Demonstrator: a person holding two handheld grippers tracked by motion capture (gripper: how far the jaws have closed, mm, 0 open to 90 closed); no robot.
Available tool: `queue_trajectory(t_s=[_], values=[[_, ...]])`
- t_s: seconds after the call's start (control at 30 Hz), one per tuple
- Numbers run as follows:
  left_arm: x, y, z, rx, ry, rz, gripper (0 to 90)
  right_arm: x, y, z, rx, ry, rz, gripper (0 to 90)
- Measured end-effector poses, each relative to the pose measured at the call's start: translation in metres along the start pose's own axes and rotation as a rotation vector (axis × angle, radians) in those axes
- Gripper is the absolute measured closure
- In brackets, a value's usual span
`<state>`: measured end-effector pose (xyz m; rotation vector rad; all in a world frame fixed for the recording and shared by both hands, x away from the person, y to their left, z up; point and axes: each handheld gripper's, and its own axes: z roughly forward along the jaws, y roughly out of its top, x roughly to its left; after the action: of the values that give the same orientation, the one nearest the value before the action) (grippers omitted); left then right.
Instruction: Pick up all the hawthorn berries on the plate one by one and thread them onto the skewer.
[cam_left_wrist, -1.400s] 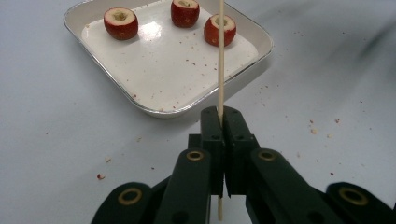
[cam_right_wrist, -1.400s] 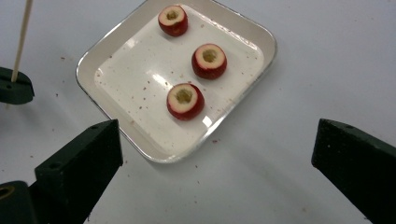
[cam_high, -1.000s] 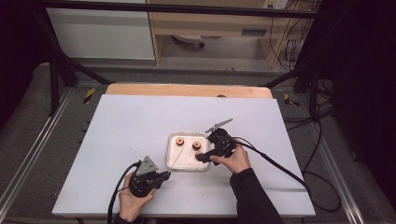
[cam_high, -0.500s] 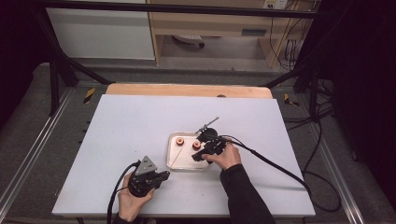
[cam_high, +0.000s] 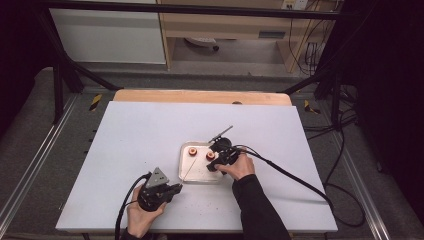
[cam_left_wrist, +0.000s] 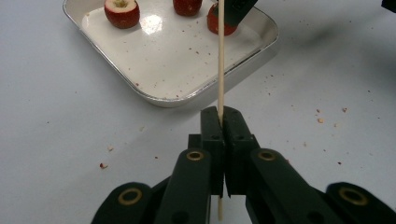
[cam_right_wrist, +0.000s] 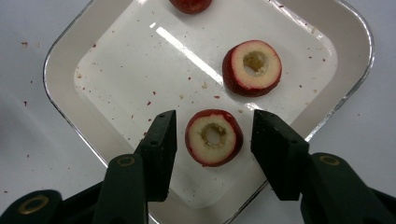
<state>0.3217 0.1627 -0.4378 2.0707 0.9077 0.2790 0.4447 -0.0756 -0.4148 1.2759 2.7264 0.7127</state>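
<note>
Right gripper moved in; cored fruit between closing jaws, untouched.

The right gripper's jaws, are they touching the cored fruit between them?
Apart. The right gripper view shows white tray on both sides between the right gripper and the cored fruit.

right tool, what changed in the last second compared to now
The right tool moved left over the tray and its jaws have just been closing around a cored red fruit piece, pads not yet touching. The left tool stayed put, clamping the skewer.
</note>
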Motion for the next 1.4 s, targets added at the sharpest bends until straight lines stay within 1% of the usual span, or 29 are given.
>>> queue_trajectory(t_s=[0.23,0.43,0.5,0.57,0.67,0.8,0.9,1.0,1.1,1.17,1.27,1.4], values=[[0.000,0.000,0.001,0.003,0.000,0.001,88.3,-0.001,0.000,0.003,0.016,0.006,-0.006,54.5],[-0.001,0.000,0.001,0.003,0.000,0.004,88.3,-0.002,0.000,0.005,0.017,0.007,-0.005,58.3],[-0.001,0.000,0.001,0.005,0.001,0.004,88.3,-0.001,0.000,0.006,0.018,0.007,0.005,59.1],[-0.001,0.000,0.001,0.002,0.001,0.003,88.3,-0.002,0.000,0.006,0.018,0.008,0.003,59.3],[-0.001,0.000,0.000,-0.001,0.001,0.004,88.3,-0.002,0.000,0.003,0.021,0.013,0.022,59.6],[-0.002,0.000,0.000,-0.005,0.003,0.000,88.3,-0.002,0.000,-0.006,-0.017,0.034,0.047,59.6],[-0.003,0.001,0.000,-0.007,0.004,0.000,88.3,-0.001,-0.001,-0.015,-0.066,0.054,0.076,59.6],[-0.004,0.001,0.000,-0.010,0.007,-0.002,88.3,-0.002,-0.004,-0.023,-0.128,0.072,0.101,59.7],[-0.006,0.003,0.002,-0.010,0.009,-0.002,88.4,-0.006,-0.010,-0.030,-0.180,0.084,0.119,59.7],[-0.008,0.003,0.002,-0.012,0.012,0.003,88.3,-0.007,-0.015,-0.035,-0.207,0.090,0.132,59.7],[-0.010,0.005,0.005,-0.011,0.012,0.009,88.3,-0.010,-0.023,-0.040,-0.246,0.093,0.140,59.7],[-0.015,0.007,0.008,-0.014,0.014,0.015,88.3,-0.014,-0.035,-0.047,-0.320,0.117,0.173,59.8]])
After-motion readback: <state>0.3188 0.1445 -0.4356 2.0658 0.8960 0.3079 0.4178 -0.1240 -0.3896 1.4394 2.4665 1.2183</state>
